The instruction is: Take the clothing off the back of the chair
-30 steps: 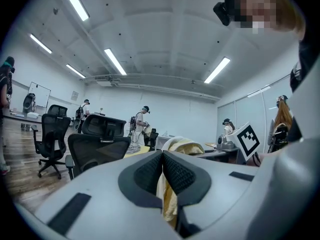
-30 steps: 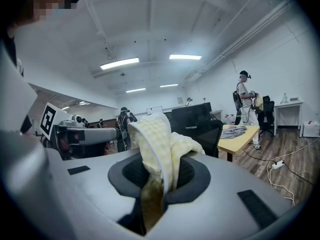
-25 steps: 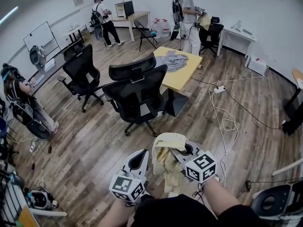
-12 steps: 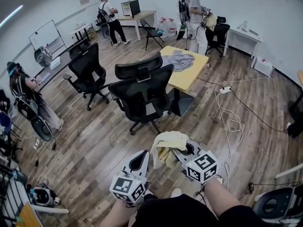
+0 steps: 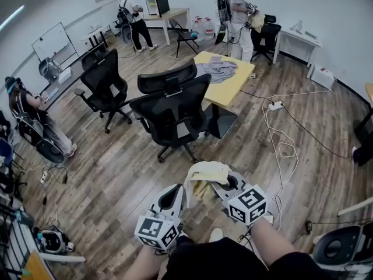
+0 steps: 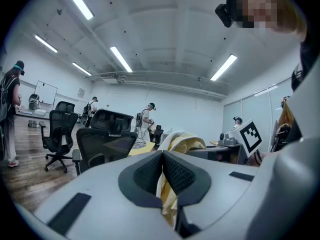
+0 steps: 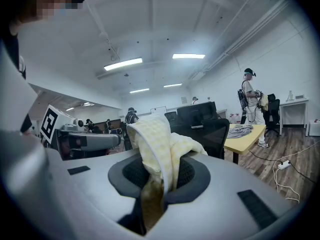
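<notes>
Head view: we hold the yellow clothing [image 5: 205, 177] well apart from the chair [image 5: 172, 111]. Our right gripper [image 5: 223, 185] clamps it; our left gripper [image 5: 175, 193] pinches its edge.

The clothing [image 5: 207, 172] is pale yellow with a fine white check. The chair [image 5: 172, 112] beyond it is black. The far table [image 5: 230, 89] is yellow, its garment [image 5: 217, 69] grey. The floor [image 5: 116, 174] is brown wood-grain planks.

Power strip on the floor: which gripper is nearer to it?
Right. The power strip lies ahead and rightward of the right gripper; the left gripper sits farther away, across the yellow garment.
</notes>
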### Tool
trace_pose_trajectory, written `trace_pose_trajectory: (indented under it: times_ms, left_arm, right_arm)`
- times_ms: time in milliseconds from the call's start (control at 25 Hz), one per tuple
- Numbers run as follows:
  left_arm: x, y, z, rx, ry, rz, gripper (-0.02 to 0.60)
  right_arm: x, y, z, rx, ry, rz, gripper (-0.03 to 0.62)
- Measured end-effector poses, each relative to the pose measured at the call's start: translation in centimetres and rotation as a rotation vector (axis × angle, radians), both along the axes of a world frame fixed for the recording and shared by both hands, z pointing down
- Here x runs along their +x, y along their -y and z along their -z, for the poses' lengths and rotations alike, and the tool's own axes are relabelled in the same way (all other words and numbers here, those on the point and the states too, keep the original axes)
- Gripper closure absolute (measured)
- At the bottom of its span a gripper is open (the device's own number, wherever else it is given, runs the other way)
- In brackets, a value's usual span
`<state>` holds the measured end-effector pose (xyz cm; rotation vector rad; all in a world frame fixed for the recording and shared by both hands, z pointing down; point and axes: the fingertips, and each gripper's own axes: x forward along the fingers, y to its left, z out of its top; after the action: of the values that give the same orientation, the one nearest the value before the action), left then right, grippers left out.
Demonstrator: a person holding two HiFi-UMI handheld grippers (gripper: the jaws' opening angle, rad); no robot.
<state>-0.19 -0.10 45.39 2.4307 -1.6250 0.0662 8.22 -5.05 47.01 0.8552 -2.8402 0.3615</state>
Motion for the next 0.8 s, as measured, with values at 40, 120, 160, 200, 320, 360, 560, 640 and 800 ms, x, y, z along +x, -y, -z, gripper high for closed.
trace_pose_trajectory:
  times_ms: [40, 120, 160, 200, 320, 360, 560, 640, 800]
  left_arm:
    - [0.08, 0.01, -0.01, 0.0, -0.001, -0.002, 0.563]
    - [0.3, -0.05, -0.06, 0.0, -0.003, -0.004, 0.563]
    - [0.4, -0.08, -0.07, 0.0, -0.004, -0.004, 0.563]
    - [0.46, -0.1, -0.09, 0.001, -0.005, -0.005, 0.563]
    - [0.52, -0.16, -0.11, 0.002, -0.006, -0.007, 0.563]
    - [0.53, -0.22, -0.09, 0.002, -0.006, -0.008, 0.563]
    - [0.7, -0.58, 0.13, 0.0, 0.001, -0.006, 0.563]
    - [0.75, -0.64, 0.16, 0.001, 0.004, -0.005, 0.563]
    - [0.82, -0.65, 0.33, 0.002, 0.011, -0.009, 0.563]
  right_arm:
    - [0.07, -0.04, -0.06, -0.001, -0.001, -0.001, 0.514]
    - [0.27, -0.17, -0.16, 0.0, -0.006, -0.002, 0.514]
    - [0.35, -0.23, -0.19, 0.001, -0.009, -0.002, 0.514]
    - [0.39, -0.26, -0.21, 0.003, -0.011, -0.003, 0.514]
    - [0.39, -0.31, -0.24, 0.005, -0.012, -0.005, 0.514]
    - [0.4, -0.35, -0.21, 0.005, -0.011, -0.006, 0.514]
    - [0.66, -0.5, 0.15, 0.006, -0.005, -0.009, 0.514]
    - [0.78, -0.5, 0.19, 0.007, -0.002, -0.01, 0.514]
    - [0.88, -0.51, 0.34, 0.01, 0.002, -0.013, 0.514]
